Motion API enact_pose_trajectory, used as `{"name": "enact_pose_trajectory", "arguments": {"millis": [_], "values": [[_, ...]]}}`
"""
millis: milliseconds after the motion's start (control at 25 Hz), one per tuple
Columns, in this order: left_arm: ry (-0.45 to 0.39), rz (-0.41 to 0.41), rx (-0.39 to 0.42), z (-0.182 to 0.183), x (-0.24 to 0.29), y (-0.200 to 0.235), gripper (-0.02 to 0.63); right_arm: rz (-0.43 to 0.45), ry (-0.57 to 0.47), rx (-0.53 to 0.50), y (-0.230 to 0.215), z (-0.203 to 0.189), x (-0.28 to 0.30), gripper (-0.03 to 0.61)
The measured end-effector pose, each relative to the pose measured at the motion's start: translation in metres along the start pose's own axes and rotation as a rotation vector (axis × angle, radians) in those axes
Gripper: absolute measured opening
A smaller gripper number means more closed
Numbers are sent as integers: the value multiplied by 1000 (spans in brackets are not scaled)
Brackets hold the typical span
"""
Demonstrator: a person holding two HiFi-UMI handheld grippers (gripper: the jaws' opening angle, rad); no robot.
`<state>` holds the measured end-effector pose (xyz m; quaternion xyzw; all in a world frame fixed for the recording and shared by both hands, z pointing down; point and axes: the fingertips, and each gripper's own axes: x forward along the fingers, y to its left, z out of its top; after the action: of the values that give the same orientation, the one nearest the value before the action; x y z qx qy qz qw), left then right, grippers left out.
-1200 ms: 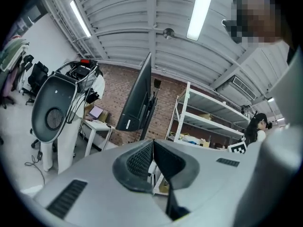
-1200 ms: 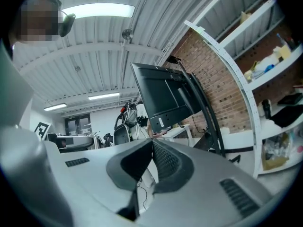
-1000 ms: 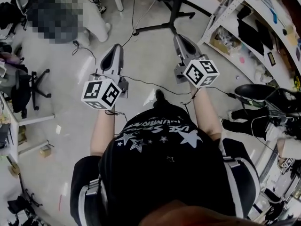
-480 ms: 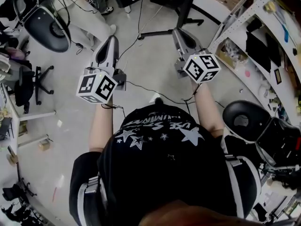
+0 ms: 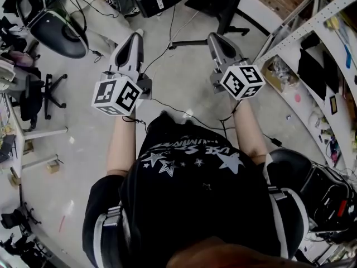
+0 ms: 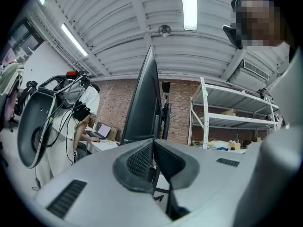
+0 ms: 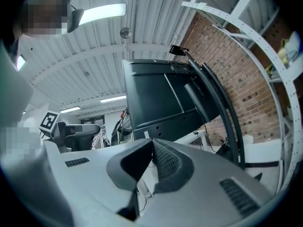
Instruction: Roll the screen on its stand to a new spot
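Screen [image 7: 156, 96] flat, dark, glossy; brick wall [image 7: 251, 74] behind.

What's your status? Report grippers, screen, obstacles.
Left gripper, right gripper: jaws shut, empty. Screen ahead, not held. Cable across the floor ahead; office chair to the left.

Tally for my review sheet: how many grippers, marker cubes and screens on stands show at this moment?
Grippers: 2, left gripper and right gripper
Marker cubes: 2, left cube and right cube
Screens on stands: 1, the screen
Total: 5
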<state>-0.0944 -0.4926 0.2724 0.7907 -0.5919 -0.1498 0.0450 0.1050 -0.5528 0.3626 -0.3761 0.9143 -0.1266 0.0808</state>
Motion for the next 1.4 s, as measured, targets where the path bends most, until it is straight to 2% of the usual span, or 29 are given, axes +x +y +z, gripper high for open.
{"name": "enact_pose_trajectory", "arguments": {"millis": [280, 520, 760, 800, 960, 1120, 1240, 1400], "values": [[-36, -30, -16, 21, 39, 42, 12, -52, -44, -30, -6, 22, 39, 8], [-62, -109, -18, 47, 77, 69, 14, -105, -81, -53, -9, 38, 70, 8], [-80, -179, 22, 68, 105, 89, 17, -141, -98, -59, -9, 43, 102, 8], [-83, -194, 26, 70, 109, 91, 30, -147, -99, -58, -9, 43, 106, 8], [-88, -266, 31, 75, 122, 93, 159, -178, -97, -65, -13, 42, 117, 8], [-85, -334, 36, 79, 136, 88, 254, -216, -92, -65, -17, 39, 121, 8], [-85, -384, 59, 88, 148, 81, 285, -236, -92, -62, -17, 37, 126, 8], [-67, -411, 98, 99, 165, 78, 288, -267, -94, -65, -12, 34, 132, 8]]}}
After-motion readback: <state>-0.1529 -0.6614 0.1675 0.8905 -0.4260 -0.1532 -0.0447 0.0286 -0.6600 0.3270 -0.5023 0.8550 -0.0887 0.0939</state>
